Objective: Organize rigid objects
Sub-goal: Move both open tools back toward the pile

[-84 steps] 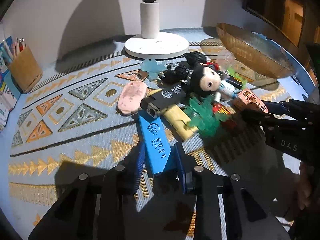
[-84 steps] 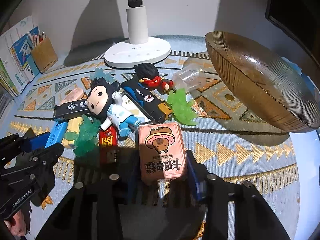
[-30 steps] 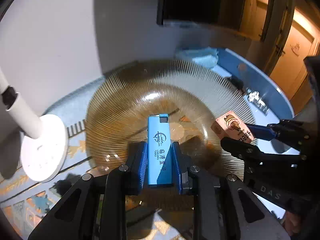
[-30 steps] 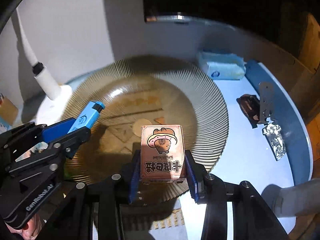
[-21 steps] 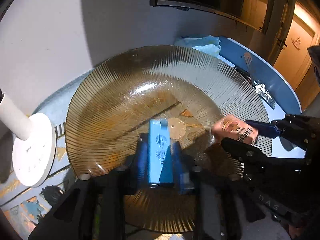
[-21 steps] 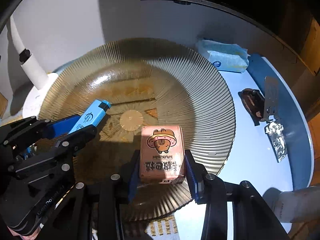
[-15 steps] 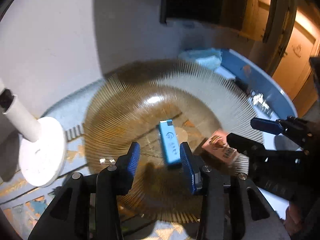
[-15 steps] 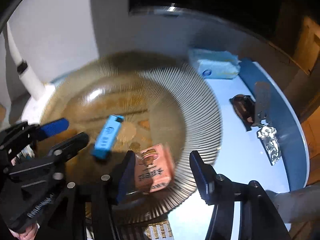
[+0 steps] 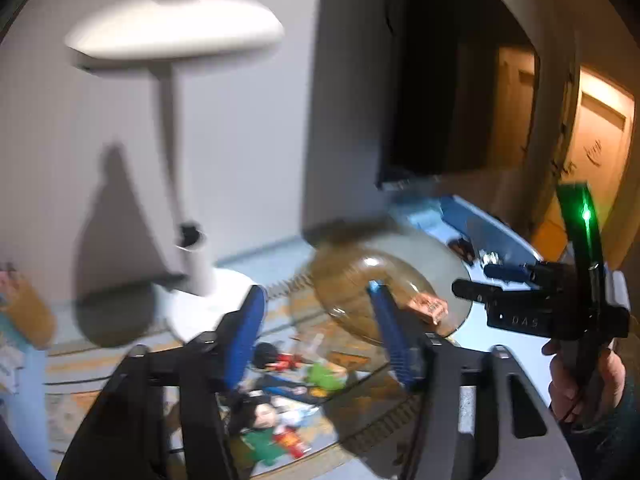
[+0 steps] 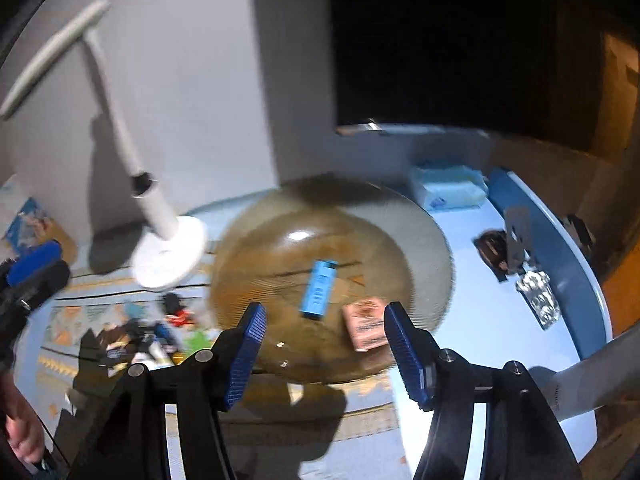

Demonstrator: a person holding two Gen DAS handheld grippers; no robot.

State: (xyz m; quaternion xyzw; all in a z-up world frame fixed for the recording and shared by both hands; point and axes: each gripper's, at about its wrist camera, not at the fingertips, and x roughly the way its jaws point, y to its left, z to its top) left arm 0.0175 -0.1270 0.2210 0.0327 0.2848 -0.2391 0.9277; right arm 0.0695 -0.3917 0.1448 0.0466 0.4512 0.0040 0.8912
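The ribbed amber glass bowl holds a blue lighter near its middle and a pink cartoon box at its near right side. My right gripper hangs above the bowl's near rim, jaws opening, nothing between them. My left gripper is raised and pulled back to the left, jaws opening and empty; through it I see the bowl and the pink box. The pile of small toys lies on the patterned mat below it. The right gripper shows at that view's right.
A white desk lamp stands at the back left, its base beside the bowl. A tissue pack, a dark clip and foil lie on the blue table at right. A pen holder stands far left.
Both grippers let go over the bowl: the blue lighter and the pink box now lie in it. Both have risen with jaws wider, and the left one has swung back left.
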